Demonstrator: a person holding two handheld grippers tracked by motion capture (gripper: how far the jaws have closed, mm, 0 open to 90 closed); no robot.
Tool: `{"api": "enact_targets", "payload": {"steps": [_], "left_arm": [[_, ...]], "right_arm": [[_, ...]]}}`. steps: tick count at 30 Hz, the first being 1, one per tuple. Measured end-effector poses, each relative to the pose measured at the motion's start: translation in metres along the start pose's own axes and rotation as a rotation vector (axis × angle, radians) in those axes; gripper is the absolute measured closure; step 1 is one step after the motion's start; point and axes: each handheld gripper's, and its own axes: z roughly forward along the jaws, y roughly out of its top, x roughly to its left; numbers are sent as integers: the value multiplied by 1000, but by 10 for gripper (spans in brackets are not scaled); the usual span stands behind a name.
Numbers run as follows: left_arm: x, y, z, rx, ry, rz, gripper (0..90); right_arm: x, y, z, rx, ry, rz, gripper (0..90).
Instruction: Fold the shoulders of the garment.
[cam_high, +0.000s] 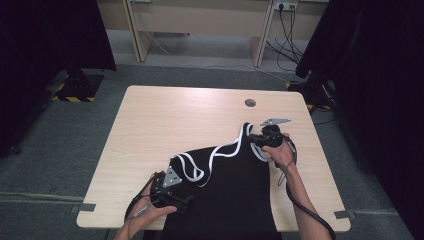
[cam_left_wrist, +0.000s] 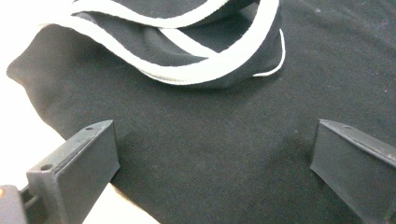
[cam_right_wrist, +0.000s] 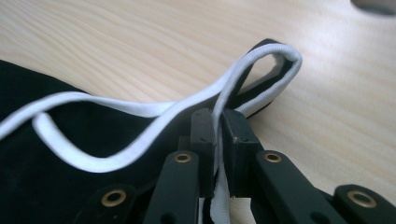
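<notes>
- Currently we have a black garment with white trim (cam_high: 235, 190) lying on the right-hand half of the counter (cam_high: 165, 125), its lower part hanging over the near edge.
- Right gripper (cam_right_wrist: 217, 154): fingers pressed together on the white-trimmed strap (cam_right_wrist: 261, 65), which loops out past the tips onto bare wood. The pinch looks firm, with the trim running straight between the pads.
- Left gripper (cam_left_wrist: 210, 154): fingers spread wide, hovering over plain black fabric just below the bunched trimmed edge (cam_left_wrist: 205, 70). Nothing is held.
- Step in hand, as we judge it: spreading the top flat.
- Advice to ourselves: bring the left fingers down on the near-left trimmed edge, not the flat cloth, which would only bunch.
- Then draw the two grips apart gently, keeping the fabric low on the counter.
- Risk: a hard pull on the right could slip the thin strap from the pinch.
</notes>
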Motion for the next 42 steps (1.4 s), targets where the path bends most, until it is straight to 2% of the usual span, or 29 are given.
{"api": "enact_targets", "payload": {"steps": [4,7,10,13,17,24,28,30,32,36,37,38,41,42], "left_arm": [[0,0,0,0,2,-1,1],[0,0,0,0,3,-2,1],[0,0,0,0,3,-2,1],[0,0,0,0,2,-2,1],[0,0,0,0,2,-2,1],[0,0,0,0,3,-2,1],[0,0,0,0,3,-2,1],[0,0,0,0,2,-2,1],[0,0,0,0,2,-2,1],[0,0,0,0,3,-2,1],[0,0,0,0,3,-2,1],[0,0,0,0,2,-2,1],[0,0,0,0,3,-2,1],[0,0,0,0,3,-2,1]], "right_arm": [[15,2,-18,-60,31,-63,836],[35,-8,-32,-96,67,-141,831],[43,-17,-37,-107,84,-164,828],[54,-29,-42,-110,95,-185,797],[65,-40,-52,-121,112,-188,646],[70,-38,-67,-133,105,-181,575],[75,-31,-62,-115,101,-192,536],[79,-26,-56,-97,108,-191,482],[84,-19,-48,-67,109,-189,422],[92,-1,-32,-19,95,-186,362],[94,6,-22,15,97,-182,342],[94,6,-22,15,97,-182,342],[96,13,-5,72,92,-188,343],[95,13,0,89,99,-190,383]]}}
